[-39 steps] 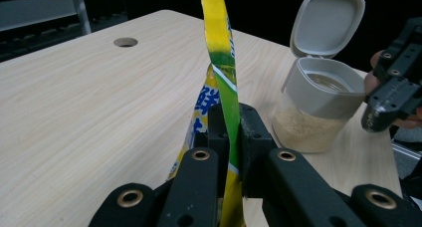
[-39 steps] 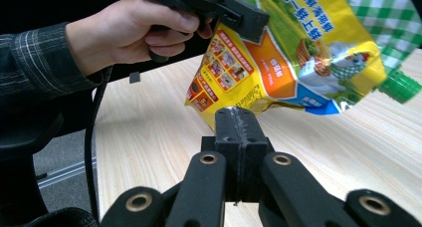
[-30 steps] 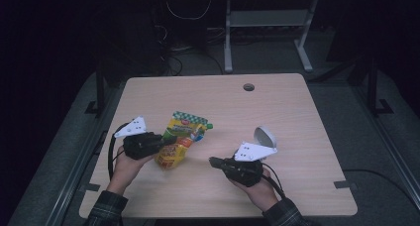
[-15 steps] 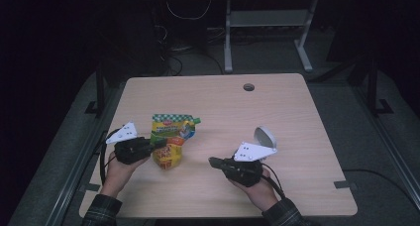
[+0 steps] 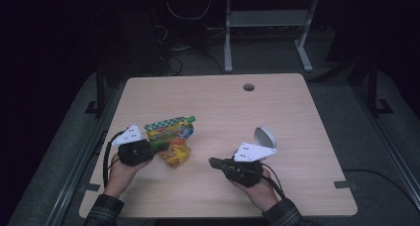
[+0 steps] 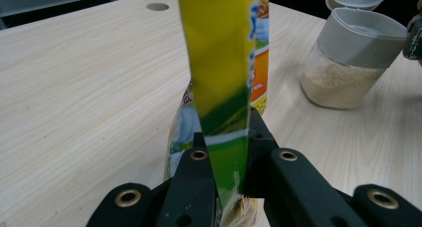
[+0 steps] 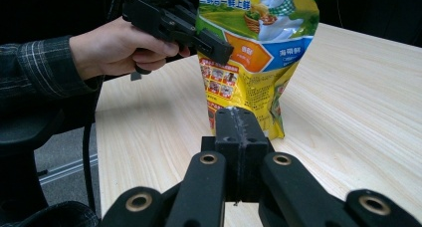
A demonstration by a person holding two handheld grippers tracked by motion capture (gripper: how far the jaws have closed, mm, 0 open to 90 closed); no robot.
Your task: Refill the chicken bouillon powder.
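A yellow and green snack bag [image 5: 171, 137] stands on the wooden table [image 5: 297, 117], left of centre. My left gripper [image 5: 161, 146] is shut on the bag's side edge [image 6: 224, 62], which runs up between the pads. Its jaws have just been opening a little, and the bag edge is still pinched between them. In the right gripper view the bag [image 7: 254, 53] is upright, held high on its side by the left gripper [image 7: 214, 43]. My right gripper [image 5: 213, 161] is shut with nothing in it and points left at the bag's base [image 7: 241, 127].
A clear jar [image 6: 348, 62] of pale grains with a grey collar and its flip lid [image 5: 265, 136] open stands just behind my right hand. A cable hole [image 5: 248, 86] sits near the table's far edge. Beyond the table stands a dark metal frame.
My left hand has drawn the bag slightly left and the bag's green top has swung round. The right hand has stayed put.
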